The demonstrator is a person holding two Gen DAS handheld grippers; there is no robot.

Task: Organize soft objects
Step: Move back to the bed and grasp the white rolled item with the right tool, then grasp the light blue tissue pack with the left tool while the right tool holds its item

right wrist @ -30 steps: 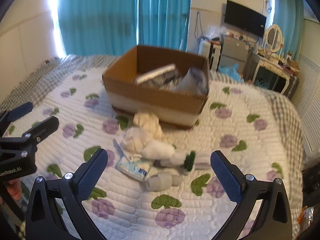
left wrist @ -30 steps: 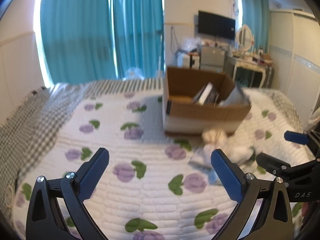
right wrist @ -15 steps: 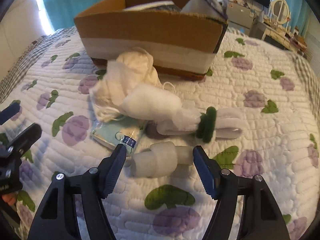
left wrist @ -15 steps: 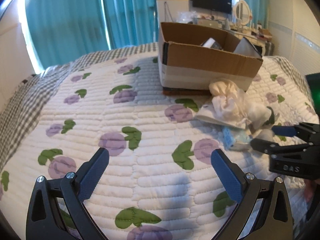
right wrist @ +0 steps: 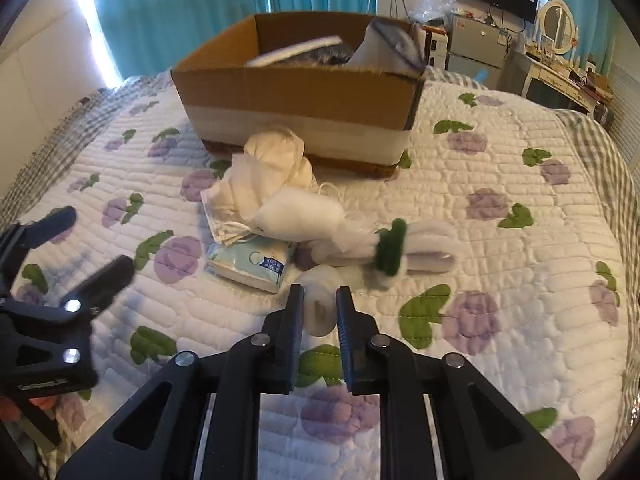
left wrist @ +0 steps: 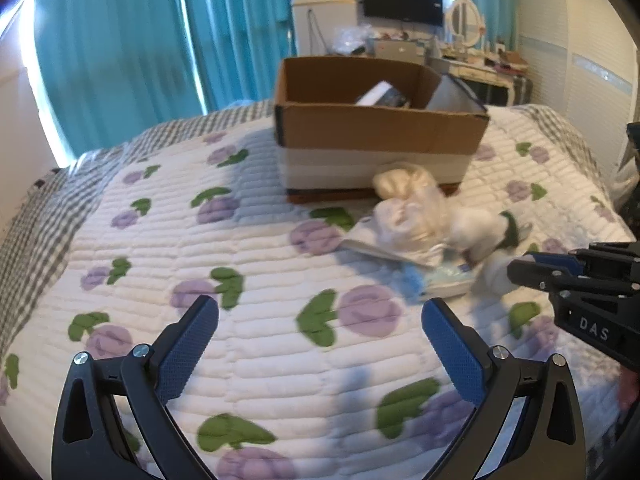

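My right gripper (right wrist: pixel 319 306) is shut on a small white rolled sock (right wrist: pixel 320 304), held just above the quilt. In front of it lie a tissue pack (right wrist: pixel 252 262), a white and green rolled pair of socks (right wrist: pixel 400 248), a face mask and a cream bundle of cloth (right wrist: pixel 276 164). Behind the pile stands a cardboard box (right wrist: pixel 304 92). My left gripper (left wrist: pixel 320 332) is open and empty over the quilt, left of the pile (left wrist: pixel 412 216). The right gripper shows in the left wrist view (left wrist: pixel 532 266).
The flowered quilt (left wrist: pixel 200 240) covers the bed, with a checked blanket (left wrist: pixel 36 216) along its left edge. The box (left wrist: pixel 380 128) holds books and a grey bag. Teal curtains, a TV and a dressing table stand behind the bed.
My right gripper has shut on the small white rolled sock and raised it a little. My left gripper has pulled back slightly and stays open.
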